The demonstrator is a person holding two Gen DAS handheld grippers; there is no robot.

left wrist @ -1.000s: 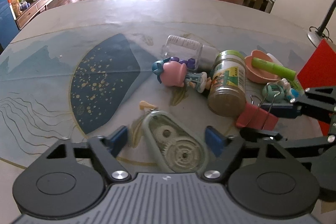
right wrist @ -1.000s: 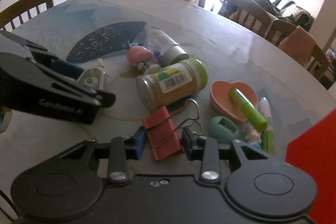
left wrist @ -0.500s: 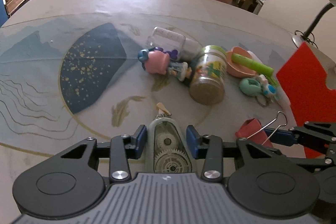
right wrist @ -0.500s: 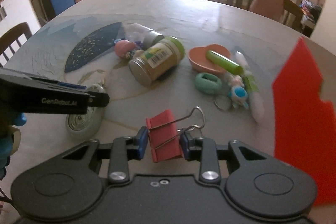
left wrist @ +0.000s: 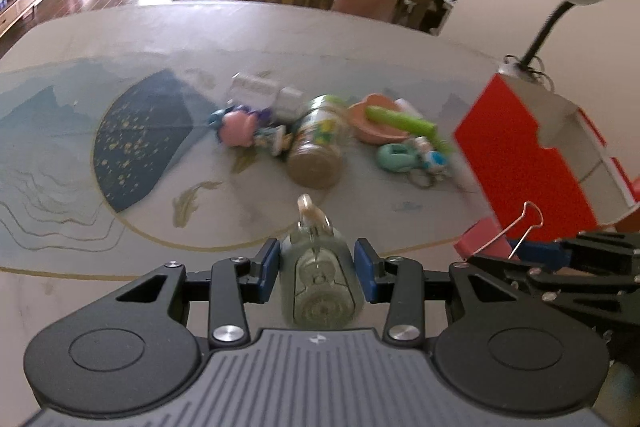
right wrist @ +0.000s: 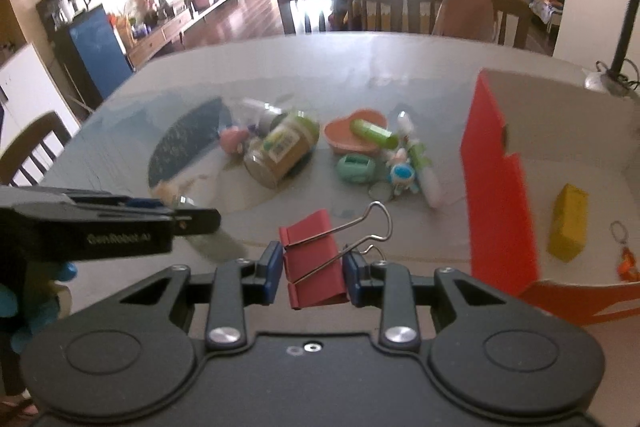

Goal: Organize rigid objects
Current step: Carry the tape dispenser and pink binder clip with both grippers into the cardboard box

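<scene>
above table (right wrist: 320,67), red clip (right wrist: 314,259) clamped in right jaws

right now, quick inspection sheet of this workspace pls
surface: round table with a printed cover.
job's things: correction tape dispenser in the left gripper; red binder clip in the right gripper; both lifted off the table.
clutter: jar lying on its side, pink heart dish with a green tube across it, figurines, mint keychain.
grippers: each shut on its item.
cables: cord coiled at the lamp base.
surroundings: red box holding a yellow block; chairs behind the table.
</scene>
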